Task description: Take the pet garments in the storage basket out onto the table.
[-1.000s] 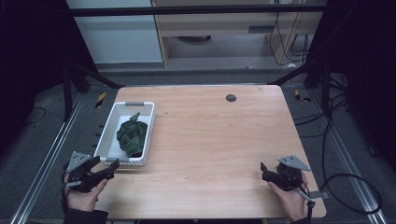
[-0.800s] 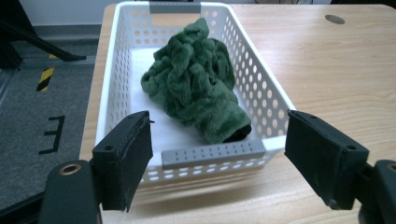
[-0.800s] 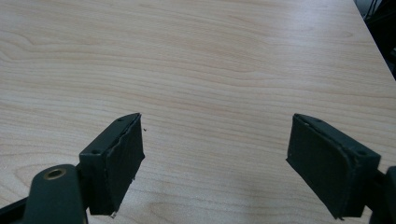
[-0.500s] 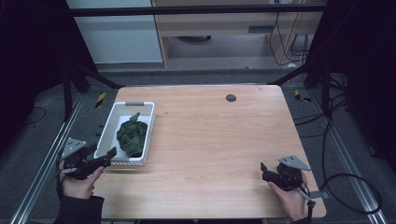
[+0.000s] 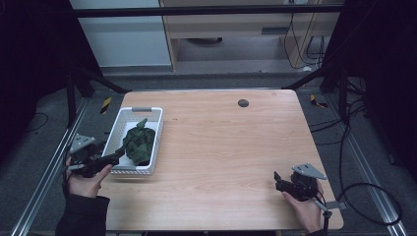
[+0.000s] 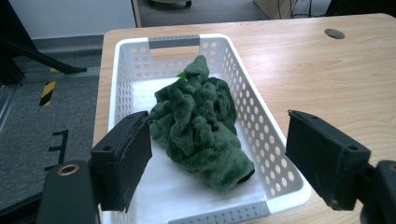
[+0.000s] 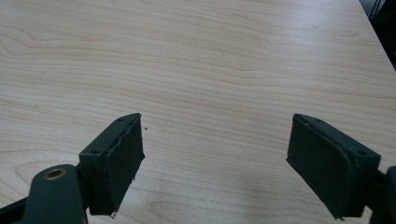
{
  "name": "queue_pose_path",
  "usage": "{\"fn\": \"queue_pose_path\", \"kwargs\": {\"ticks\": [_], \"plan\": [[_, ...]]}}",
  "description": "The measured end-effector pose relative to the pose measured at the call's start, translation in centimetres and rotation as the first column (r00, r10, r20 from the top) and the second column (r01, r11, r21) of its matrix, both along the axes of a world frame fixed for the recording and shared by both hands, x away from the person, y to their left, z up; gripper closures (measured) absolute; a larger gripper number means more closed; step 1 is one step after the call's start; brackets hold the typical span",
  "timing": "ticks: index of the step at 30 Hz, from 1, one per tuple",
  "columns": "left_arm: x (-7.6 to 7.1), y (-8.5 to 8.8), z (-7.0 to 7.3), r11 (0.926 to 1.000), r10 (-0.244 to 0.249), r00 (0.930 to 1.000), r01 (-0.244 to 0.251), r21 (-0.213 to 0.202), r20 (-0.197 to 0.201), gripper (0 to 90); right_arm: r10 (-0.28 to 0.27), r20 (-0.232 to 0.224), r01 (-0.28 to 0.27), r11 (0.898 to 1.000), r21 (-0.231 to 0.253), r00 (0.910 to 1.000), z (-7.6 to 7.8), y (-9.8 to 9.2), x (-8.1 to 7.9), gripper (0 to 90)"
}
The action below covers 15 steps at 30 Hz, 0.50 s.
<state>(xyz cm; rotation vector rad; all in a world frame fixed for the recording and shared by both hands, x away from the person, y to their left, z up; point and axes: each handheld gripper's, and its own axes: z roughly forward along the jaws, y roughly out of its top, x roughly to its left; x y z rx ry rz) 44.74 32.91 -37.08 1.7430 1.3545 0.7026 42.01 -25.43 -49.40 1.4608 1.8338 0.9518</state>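
Green plush cloth (image 6: 198,126) sits crumpled in white perforated basket (image 5: 125,125), on table's (image 5: 221,147) left side, approx mid-basket w/ bare white floor showing near and left of it. Left gripper (image 5: 114,158) hangs at basket's near-left corner, just over the near rim, pointing twd the cloth; jaws spread wide, nothing between them, not touching cloth. In left gripper view (image 6: 219,161) the cloth lies between the two black pads, farther off. Right gripper (image 5: 278,181) is near table's near-right corner, well apart from basket; jaws spread wide too, holding nothing, only bare wood under them in right gripper view (image 7: 215,161). Small dark round hole (image 5: 243,103) at far edge of table, right of basket.
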Motion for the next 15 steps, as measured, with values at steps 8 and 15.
{"fn": "queue_pose_path", "kwargs": {"ticks": [8, 15], "plan": [[1.5, -0.5, 0.5, 0.9997, -0.004, 0.9997, 0.004, 0.022, -0.022, 21.6, 0.002, -0.006, -0.002, 1.0, -0.001, 1.0, -0.1, 0.0, 0.1, 18.2], [2.7, -0.4, 0.6, 0.9993, -0.002, 0.9992, 0.003, 0.036, -0.04, 22.1, 0.002, -0.006, -0.002, 1.0, -0.001, 1.0, -0.1, 0.0, 0.1, 18.3]]}}
